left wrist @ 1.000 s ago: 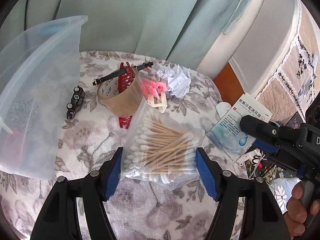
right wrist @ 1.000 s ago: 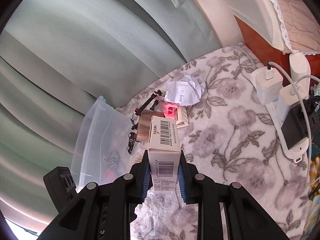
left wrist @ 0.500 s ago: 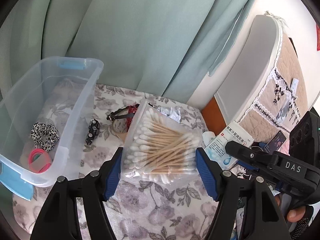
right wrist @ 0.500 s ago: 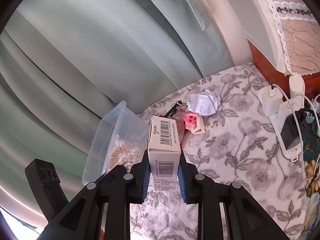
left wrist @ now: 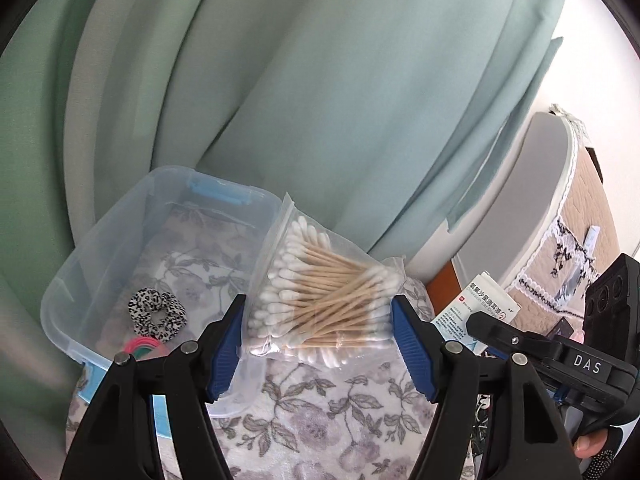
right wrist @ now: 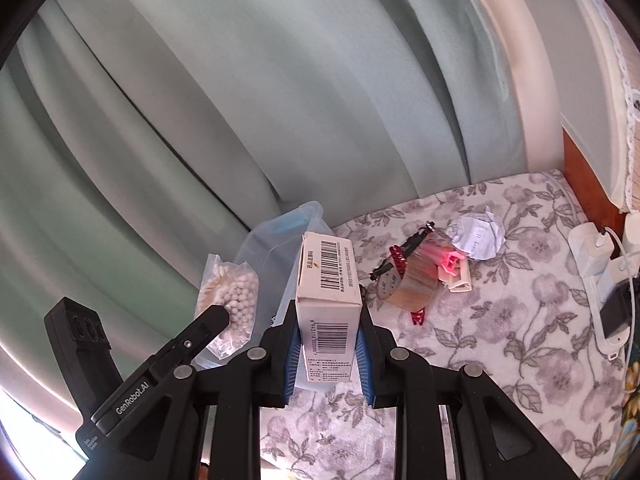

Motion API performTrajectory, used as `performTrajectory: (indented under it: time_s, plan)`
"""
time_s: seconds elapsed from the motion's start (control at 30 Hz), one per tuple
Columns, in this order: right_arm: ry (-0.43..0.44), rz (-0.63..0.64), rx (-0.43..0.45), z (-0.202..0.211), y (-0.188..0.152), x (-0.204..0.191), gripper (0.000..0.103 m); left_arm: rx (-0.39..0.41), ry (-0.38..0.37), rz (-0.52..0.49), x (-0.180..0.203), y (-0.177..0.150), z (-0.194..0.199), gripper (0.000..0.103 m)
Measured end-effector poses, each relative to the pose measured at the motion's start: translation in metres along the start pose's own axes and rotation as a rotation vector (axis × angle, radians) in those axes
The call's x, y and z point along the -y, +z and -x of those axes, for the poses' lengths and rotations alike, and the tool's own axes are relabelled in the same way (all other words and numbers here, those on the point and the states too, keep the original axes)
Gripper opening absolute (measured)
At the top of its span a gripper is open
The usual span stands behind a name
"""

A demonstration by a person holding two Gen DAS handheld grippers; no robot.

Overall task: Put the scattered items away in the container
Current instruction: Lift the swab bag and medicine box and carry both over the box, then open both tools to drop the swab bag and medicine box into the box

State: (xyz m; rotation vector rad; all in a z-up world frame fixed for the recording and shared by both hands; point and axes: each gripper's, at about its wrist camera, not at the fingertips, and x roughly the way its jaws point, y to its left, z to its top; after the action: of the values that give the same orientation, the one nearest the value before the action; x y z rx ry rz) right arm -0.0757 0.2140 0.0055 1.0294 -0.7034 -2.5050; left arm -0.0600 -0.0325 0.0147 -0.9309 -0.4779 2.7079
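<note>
While left gripper (left wrist: 318, 330) pinches bag of cotton swabs (left wrist: 324, 304) by side edges above container (left wrist: 64, 292) rim, right gripper (right wrist: 326, 354) clamps carton (right wrist: 328, 296) alongside. Bag light, floppy, slippery film; carton light, crushable, best held at flat sides.

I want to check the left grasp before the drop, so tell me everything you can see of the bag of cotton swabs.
The bag of cotton swabs is a clear, crinkly plastic pouch packed with wooden-stemmed, white-tipped swabs lying roughly parallel. The left hand-held gripper is shut on it, blue pads pressing its two sides. It hangs in the air beside the near right corner of the clear plastic bin, its top edge overlapping the bin's rim. In the right wrist view it shows end-on, white tips outward.
</note>
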Motion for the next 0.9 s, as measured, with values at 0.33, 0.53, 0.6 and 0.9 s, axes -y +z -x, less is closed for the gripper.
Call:
performTrajectory:
  time_s: [0.33, 0.53, 0.6, 0.9]
  plan:
    - [0.039, 0.095, -0.053, -0.037, 0.001, -0.053, 0.027, 0.049, 0.072, 0.098, -0.064, 0.014, 0.017, 0.072]
    - [0.046, 0.131, -0.097, -0.062, -0.003, -0.073, 0.027, 0.051, 0.092, 0.142, -0.092, 0.014, 0.021, 0.072]
    - [0.049, 0.143, -0.112, -0.069, -0.005, -0.080, 0.027, 0.049, 0.097, 0.153, -0.099, 0.014, 0.022, 0.072]
    - [0.058, 0.184, -0.190, -0.104, -0.017, -0.106, 0.027, 0.025, 0.115, 0.191, -0.124, 0.012, 0.018, 0.072]
